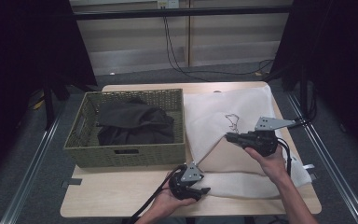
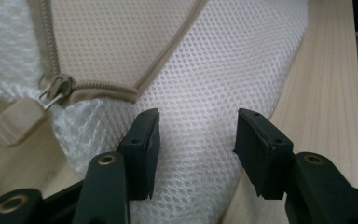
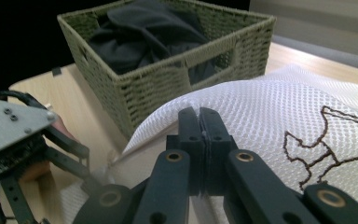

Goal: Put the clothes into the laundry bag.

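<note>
Pale wooden tabletop [image 1: 121, 191] — white mesh laundry bag [image 1: 242, 109] beside green woven basket [image 1: 126, 154] of dark clothing [image 1: 135, 123]. Right tongs [image 1: 229, 136] pinch the bag's upper flap; left tongs [image 1: 204, 191] spread astride its corner, gripping nothing. Risk — thin mesh slipping free, the unpinned lower layer rising with it.

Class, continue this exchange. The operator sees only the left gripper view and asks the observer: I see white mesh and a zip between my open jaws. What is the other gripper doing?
Observer: The right gripper has its jaws shut on the top layer of the mesh bag.
Operator: What else is nearby?
Observer: In the high view, a woven basket stands left of the bag.
Operator: Is it empty?
Observer: No, dark clothing lies in it.
</note>
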The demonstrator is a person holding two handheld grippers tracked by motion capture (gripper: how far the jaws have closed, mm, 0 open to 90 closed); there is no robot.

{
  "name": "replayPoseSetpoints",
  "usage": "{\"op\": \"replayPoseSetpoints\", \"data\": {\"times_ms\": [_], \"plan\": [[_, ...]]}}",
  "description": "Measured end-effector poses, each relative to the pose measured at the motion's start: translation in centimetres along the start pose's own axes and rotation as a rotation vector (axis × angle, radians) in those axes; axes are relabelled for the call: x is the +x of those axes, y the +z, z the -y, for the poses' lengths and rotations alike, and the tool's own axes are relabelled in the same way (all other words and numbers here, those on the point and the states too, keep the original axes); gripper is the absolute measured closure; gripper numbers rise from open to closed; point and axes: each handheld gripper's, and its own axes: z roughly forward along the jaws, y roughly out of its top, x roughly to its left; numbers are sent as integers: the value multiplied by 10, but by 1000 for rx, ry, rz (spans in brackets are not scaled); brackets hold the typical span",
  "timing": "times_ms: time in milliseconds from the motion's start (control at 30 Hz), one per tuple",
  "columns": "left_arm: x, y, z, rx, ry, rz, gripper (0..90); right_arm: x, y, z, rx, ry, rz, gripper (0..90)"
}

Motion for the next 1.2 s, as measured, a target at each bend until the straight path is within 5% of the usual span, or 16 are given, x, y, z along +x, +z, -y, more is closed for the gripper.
{"op": "replayPoseSetpoints", "data": {"times_ms": [167,467,600,900,1033,1200], "plan": [[2,-6,-1,-70,-30,34,529,-3,-3,-4,-30,7,4,891],[3,-31,-6,-106,-59,63,418,-5,-12,-3,-48,14,22,891],[10,-60,-10,-136,-56,52,326,-8,-18,-1,-59,27,27,891],[44,-118,-9,-186,-83,-70,213,-8,-22,0,-64,30,27,891],[76,-152,-8,-200,-98,-159,191,-7,-20,1,-53,26,25,890],[109,-182,-6,-214,-139,-218,173,-8,-18,2,-51,26,23,890]]}}
